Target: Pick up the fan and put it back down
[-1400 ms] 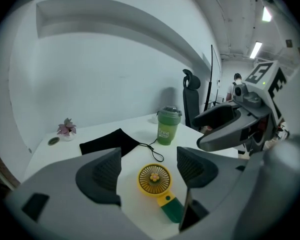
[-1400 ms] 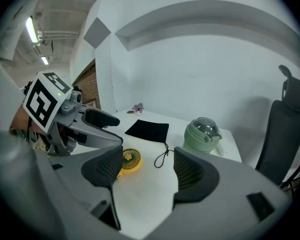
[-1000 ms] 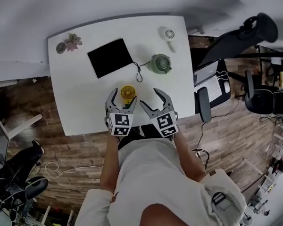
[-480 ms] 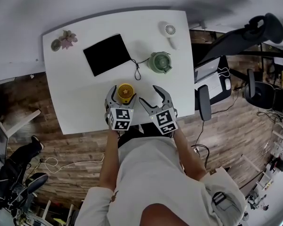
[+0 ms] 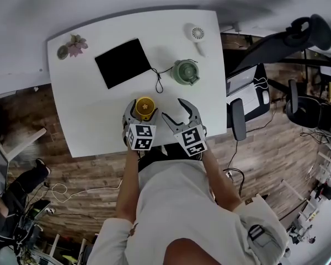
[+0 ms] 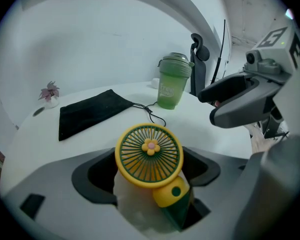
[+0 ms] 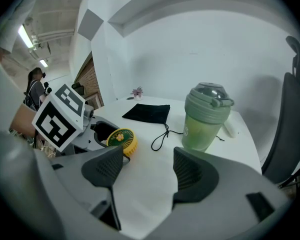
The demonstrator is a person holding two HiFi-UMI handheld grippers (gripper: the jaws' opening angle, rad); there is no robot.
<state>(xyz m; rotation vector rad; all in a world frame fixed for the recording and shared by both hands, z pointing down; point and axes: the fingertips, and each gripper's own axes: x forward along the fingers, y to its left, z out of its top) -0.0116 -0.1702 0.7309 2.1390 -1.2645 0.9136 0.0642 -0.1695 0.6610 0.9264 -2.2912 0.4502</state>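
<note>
Since a second ago, the jaws of the left hand-held gripper [image 5: 144, 110] have drawn closer round the fan [image 5: 145, 107]. The right hand-held gripper [image 5: 175, 110] has kept its place beside it.

**Head view.** The fan lies near the middle of the near edge of the tabletop [image 5: 94, 120]. Its yellow head sits between the left jaws. The right hand-held gripper is just to the right, with its jaws spread over bare tabletop. Farther in are a green lidded cup [image 5: 186, 73] and a black pouch [image 5: 123, 63] with a dark cord [image 5: 158, 81]. A small plant [image 5: 74, 44] stands at the far left corner and a white handheld fan [image 5: 198, 37] lies at the far right corner. An office chair [image 5: 276, 43] stands off the right edge.

**Left gripper view.** The left hand-held gripper [image 6: 148, 174] grasps the fan [image 6: 149, 155], with a dark pad against each side of the grille's rim. This view alone shows the flower at the grille's centre and the yellow-and-green handle pointing toward the camera. No view settles whether the fan is clear of the tabletop. The cup [image 6: 173, 82], the pouch [image 6: 90, 113] and the plant [image 6: 50, 92] lie beyond.

**Right gripper view.** The right hand-held gripper [image 7: 147, 169] is released, and only white tabletop shows between its jaws. The fan [image 7: 122, 140] appears to the left and the cup [image 7: 206, 116] ahead. This view alone shows a person [image 7: 35, 86] in the background.
</note>
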